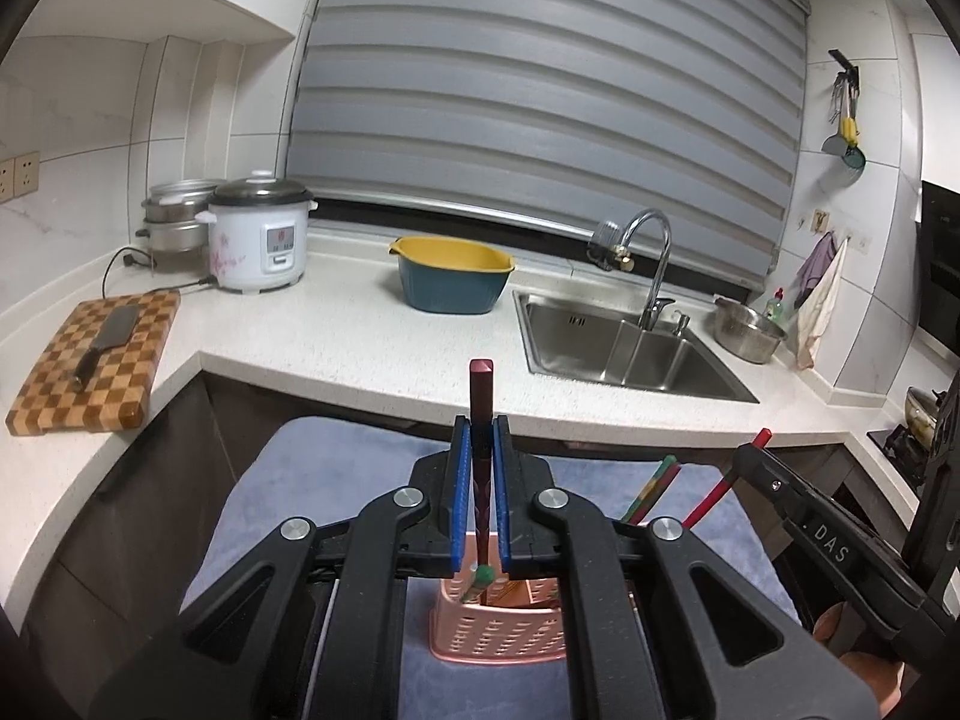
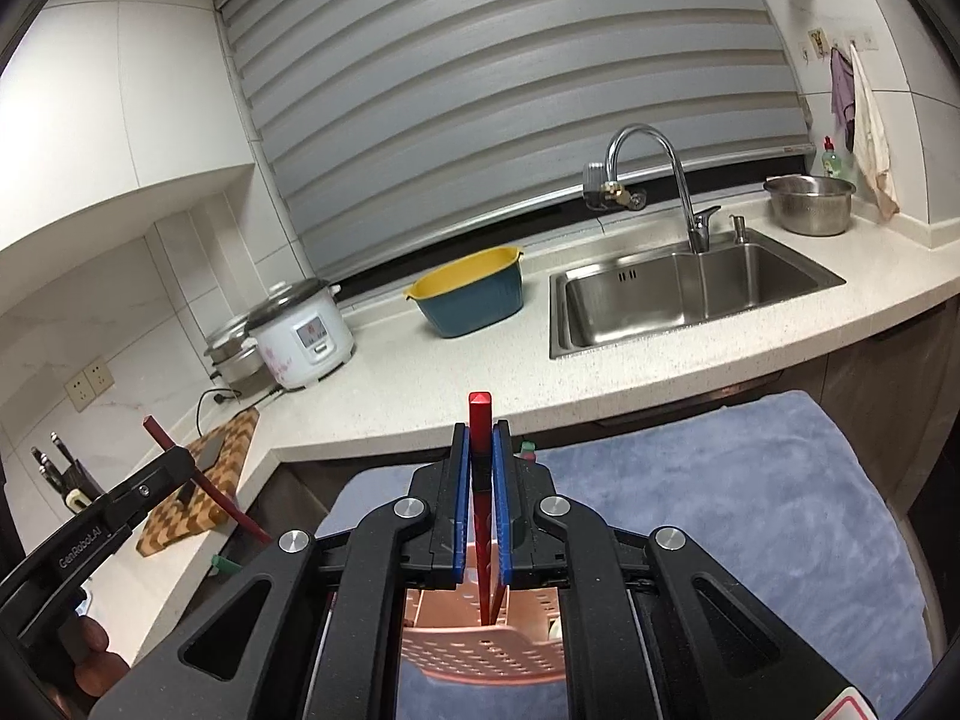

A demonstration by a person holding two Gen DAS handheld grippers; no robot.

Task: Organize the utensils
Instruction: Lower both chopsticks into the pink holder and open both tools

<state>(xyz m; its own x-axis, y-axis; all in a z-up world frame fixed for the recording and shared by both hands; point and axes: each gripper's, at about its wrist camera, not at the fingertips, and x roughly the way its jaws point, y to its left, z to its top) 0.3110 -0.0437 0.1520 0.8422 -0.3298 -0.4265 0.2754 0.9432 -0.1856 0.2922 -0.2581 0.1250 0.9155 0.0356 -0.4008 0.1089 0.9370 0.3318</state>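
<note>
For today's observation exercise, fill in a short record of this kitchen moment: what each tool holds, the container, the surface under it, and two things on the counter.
left tool: shut on dark red chopstick
right tool: shut on bright red chopstick
container: pink basket, both chopsticks' lower ends inside
surface under basket: blue towel
counter items: rice cooker; checkered cutting board with cleaver

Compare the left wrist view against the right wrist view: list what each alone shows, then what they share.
Left only: cleaver on the chopping board, and stove at far right.

Right only: knife block and the wall socket.

Both: pink basket, sink, rice cooker, yellow-and-blue basin, and each gripper's jaws shut on a chopstick: dark red chopstick, bright red chopstick.
</note>
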